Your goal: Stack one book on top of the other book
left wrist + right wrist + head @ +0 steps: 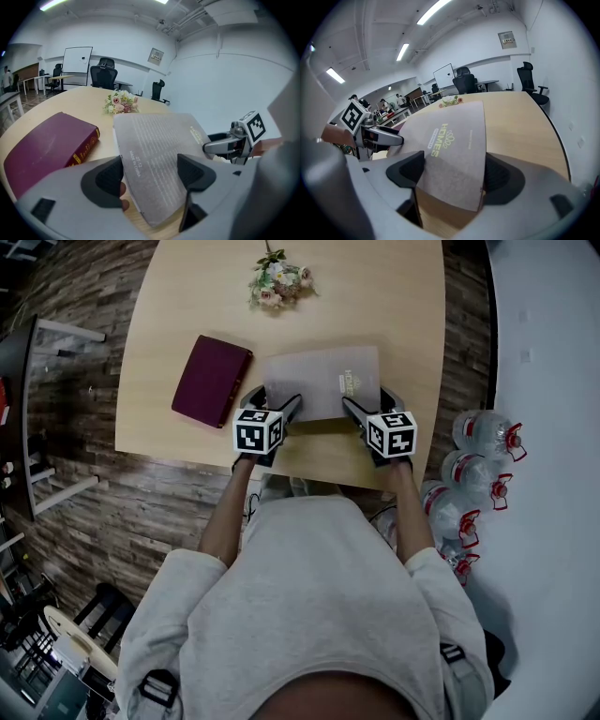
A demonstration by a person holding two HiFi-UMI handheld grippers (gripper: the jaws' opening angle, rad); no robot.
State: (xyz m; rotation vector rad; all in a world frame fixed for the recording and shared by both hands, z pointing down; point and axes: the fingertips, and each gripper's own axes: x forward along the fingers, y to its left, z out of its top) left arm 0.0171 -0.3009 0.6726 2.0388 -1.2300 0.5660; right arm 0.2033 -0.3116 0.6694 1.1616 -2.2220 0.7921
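A grey book (323, 381) is held over the near edge of the wooden table (394, 315), one near corner in each gripper. My left gripper (275, 401) is shut on its left corner (154, 150), and the pads (105, 180) press on the cover's edges. My right gripper (368, 399) is shut on the right corner (450, 150), the one with the yellow print. A maroon book (212, 381) lies flat on the table just left of the grey one, also seen in the left gripper view (47, 145). Each gripper shows in the other's view (229, 143) (377, 133).
A small bunch of flowers (279, 282) lies at the table's far side. Several large water bottles (483, 437) stand on the floor to the right, beside a white counter (553, 427). Office chairs (104, 75) and a whiteboard stand beyond the table.
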